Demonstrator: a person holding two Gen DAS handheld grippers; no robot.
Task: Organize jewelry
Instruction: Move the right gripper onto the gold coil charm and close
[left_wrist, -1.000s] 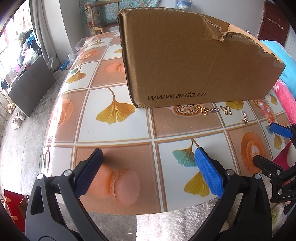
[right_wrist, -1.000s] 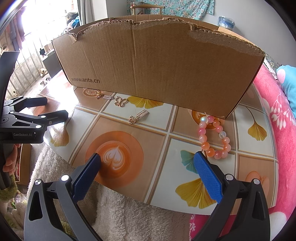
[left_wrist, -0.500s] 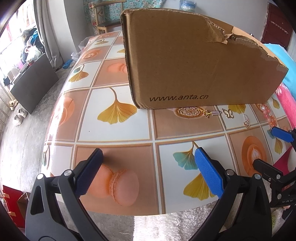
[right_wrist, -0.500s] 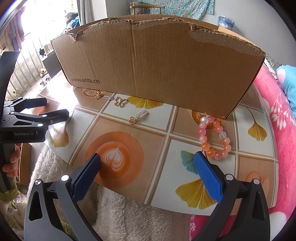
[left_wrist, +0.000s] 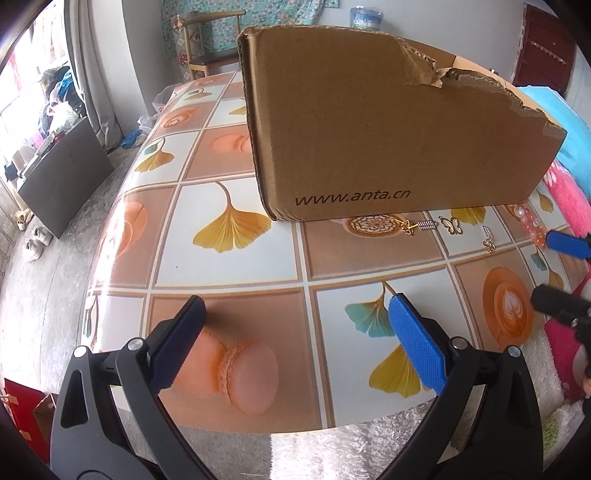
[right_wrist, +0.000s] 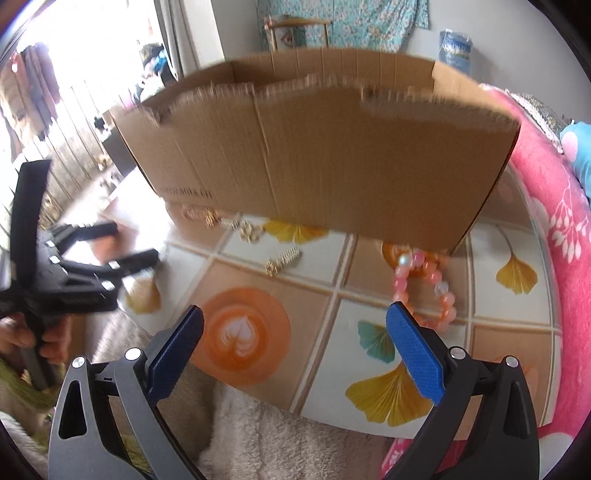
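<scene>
A torn cardboard box (left_wrist: 384, 136) (right_wrist: 325, 158) stands on the patterned table. Along its near side lie a gold pendant with chain (left_wrist: 415, 226) (right_wrist: 207, 218), a butterfly charm (left_wrist: 451, 225) (right_wrist: 251, 232), a gold comb-shaped clip (left_wrist: 488, 238) (right_wrist: 282, 260) and a pink bead bracelet (left_wrist: 530, 225) (right_wrist: 424, 284). My left gripper (left_wrist: 295, 347) hangs open over the table's near left edge, nothing between its fingers. My right gripper (right_wrist: 295, 350) is open too, just short of the bracelet, its right pad (right_wrist: 413, 350) close to the beads. The right view is blurred.
The table (left_wrist: 229, 269) has a tiled ginkgo and coffee print. A white fluffy cover (right_wrist: 280, 435) lies below its near edge, a pink blanket (right_wrist: 561, 240) to the right. A chair (left_wrist: 201, 44) stands behind the box. A hand (right_wrist: 33, 339) holds the left gripper's handle.
The right gripper has risen and pushed forward toward the bracelet, so the box's open top now shows. The left gripper has drifted slightly left and back. Both stay open.
</scene>
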